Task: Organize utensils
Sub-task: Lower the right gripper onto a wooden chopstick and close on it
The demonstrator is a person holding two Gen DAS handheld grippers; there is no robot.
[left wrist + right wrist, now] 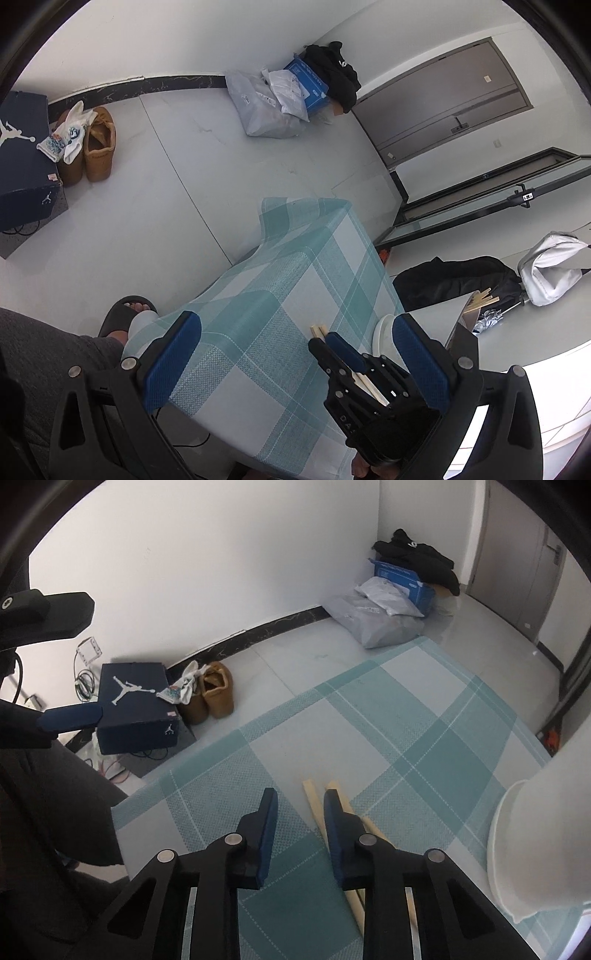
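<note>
A pair of pale wooden chopsticks (317,808) lies on the teal checked tablecloth (406,738). My right gripper (301,805) is open just above the cloth; one chopstick shows between its fingers, the other runs under the right finger. In the left wrist view the right gripper (334,341) hovers over the chopstick ends (318,329). My left gripper (295,328) is open and empty, higher up above the table. More chopsticks (482,301) stick out of a container beyond the table's right side.
A white bowl (517,849) stands on the cloth to the right of the chopsticks; it also shows in the left wrist view (382,334). The person's leg and sandal (125,317) are by the table's left edge. A shoe box (136,709), boots and parcels lie on the floor.
</note>
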